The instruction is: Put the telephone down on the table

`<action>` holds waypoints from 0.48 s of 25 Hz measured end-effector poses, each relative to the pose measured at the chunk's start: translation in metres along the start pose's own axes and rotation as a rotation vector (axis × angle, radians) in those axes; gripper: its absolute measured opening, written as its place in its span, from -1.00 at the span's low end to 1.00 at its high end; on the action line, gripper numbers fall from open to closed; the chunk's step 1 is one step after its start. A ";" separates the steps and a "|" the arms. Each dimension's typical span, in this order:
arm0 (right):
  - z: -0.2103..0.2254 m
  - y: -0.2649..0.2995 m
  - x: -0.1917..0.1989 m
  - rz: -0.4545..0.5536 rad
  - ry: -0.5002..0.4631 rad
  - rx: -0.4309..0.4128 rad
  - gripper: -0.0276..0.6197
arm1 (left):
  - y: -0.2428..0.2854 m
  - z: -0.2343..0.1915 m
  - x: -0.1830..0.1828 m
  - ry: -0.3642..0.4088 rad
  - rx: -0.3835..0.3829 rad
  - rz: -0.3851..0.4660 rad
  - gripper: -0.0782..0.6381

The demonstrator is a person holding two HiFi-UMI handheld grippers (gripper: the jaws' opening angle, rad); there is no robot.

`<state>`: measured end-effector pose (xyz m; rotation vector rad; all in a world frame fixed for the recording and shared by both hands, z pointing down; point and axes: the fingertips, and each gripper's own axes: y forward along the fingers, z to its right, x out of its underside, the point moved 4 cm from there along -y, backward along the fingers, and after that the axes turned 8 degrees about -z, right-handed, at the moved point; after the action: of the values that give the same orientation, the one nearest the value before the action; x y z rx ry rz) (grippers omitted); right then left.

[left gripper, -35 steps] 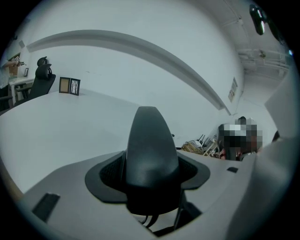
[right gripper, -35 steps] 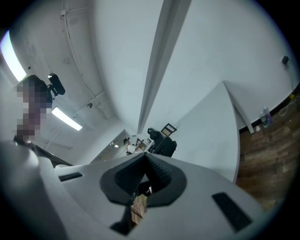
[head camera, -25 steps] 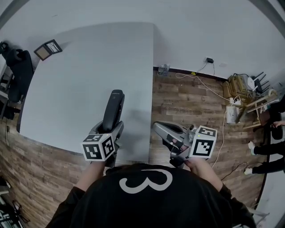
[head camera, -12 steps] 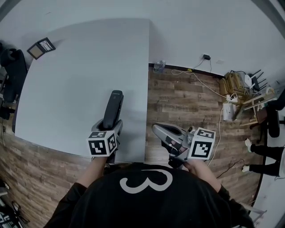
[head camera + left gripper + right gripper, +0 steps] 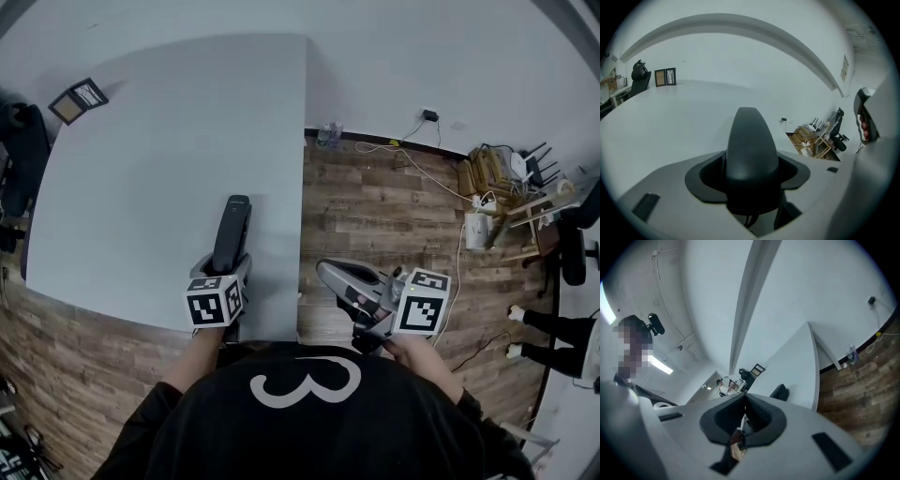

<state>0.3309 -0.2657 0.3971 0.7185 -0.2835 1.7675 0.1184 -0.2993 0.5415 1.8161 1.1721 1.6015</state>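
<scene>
L gripper (image 5: 228, 263) fingers clamped on telephone (image 5: 232, 230) over table (image 5: 141, 159), R gripper (image 5: 325, 271) fingers closed, empty

The telephone (image 5: 231, 234) is a long, slim black handset with a rounded, tapered far end. It hangs over the table (image 5: 141, 150), close to the table's right edge and near its front edge, lengthwise toward the table's far side. Its near end is clamped between the 2 jaws of the left gripper (image 5: 228, 269); its far end tips down toward the pale grey tabletop. Whether it touches the table cannot be told.
</scene>
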 end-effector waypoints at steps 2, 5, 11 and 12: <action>0.001 -0.001 0.000 -0.003 0.003 -0.002 -0.90 | 0.003 0.000 0.001 0.005 -0.014 -0.003 0.04; 0.002 0.000 0.001 -0.007 0.009 -0.005 -0.90 | 0.005 0.001 0.002 0.019 -0.033 -0.013 0.04; 0.003 0.001 0.004 0.005 0.031 -0.018 -0.90 | 0.008 0.003 0.004 0.075 -0.087 -0.047 0.04; 0.004 0.000 0.005 0.009 0.034 -0.017 -0.90 | 0.009 0.003 0.005 0.077 -0.093 -0.051 0.04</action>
<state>0.3313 -0.2641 0.4029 0.6752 -0.2788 1.7817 0.1239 -0.2997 0.5505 1.6668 1.1484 1.6817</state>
